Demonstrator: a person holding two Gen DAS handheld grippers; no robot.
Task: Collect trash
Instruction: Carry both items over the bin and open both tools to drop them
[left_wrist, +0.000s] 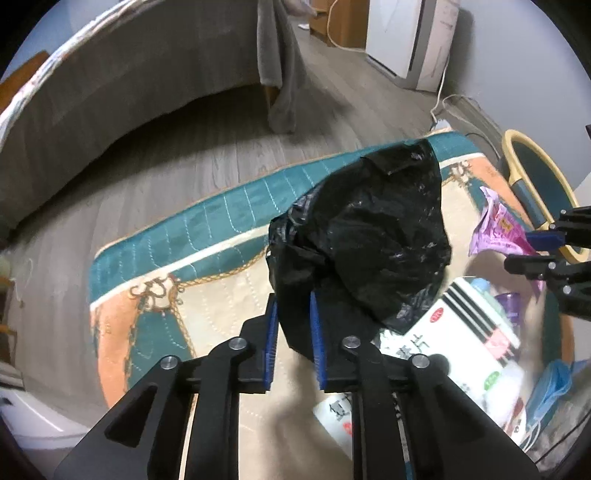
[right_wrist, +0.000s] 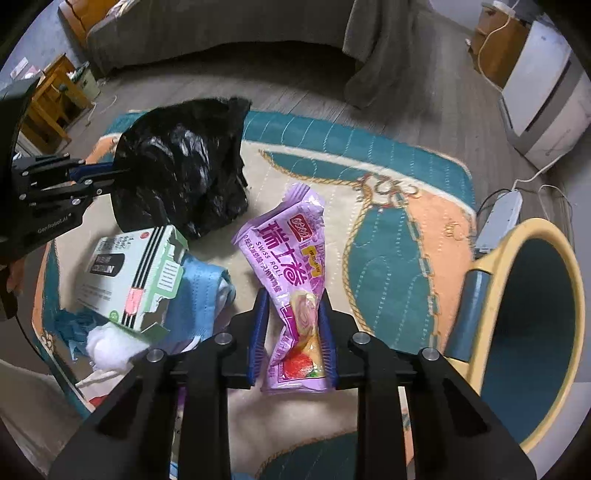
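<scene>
My left gripper (left_wrist: 293, 306) is shut on a black plastic trash bag (left_wrist: 365, 236) and holds it up over the rug; it also shows in the right wrist view (right_wrist: 107, 175) with the bag (right_wrist: 181, 166). My right gripper (right_wrist: 293, 299) is shut on a purple Swiss roll wrapper (right_wrist: 291, 273), held above the rug to the right of the bag; the wrapper also shows in the left wrist view (left_wrist: 496, 230). A torn white and green carton (right_wrist: 129, 273), a blue face mask (right_wrist: 199, 295) and white tissue (right_wrist: 107, 345) lie on the rug.
A teal, cream and orange rug (right_wrist: 388, 229) covers a wood floor. A round yellow-rimmed teal bin (right_wrist: 532, 325) stands at the right. A power strip (right_wrist: 498, 221) with cables lies behind it. A grey bed (left_wrist: 110, 96) and a white appliance (left_wrist: 410, 37) stand beyond.
</scene>
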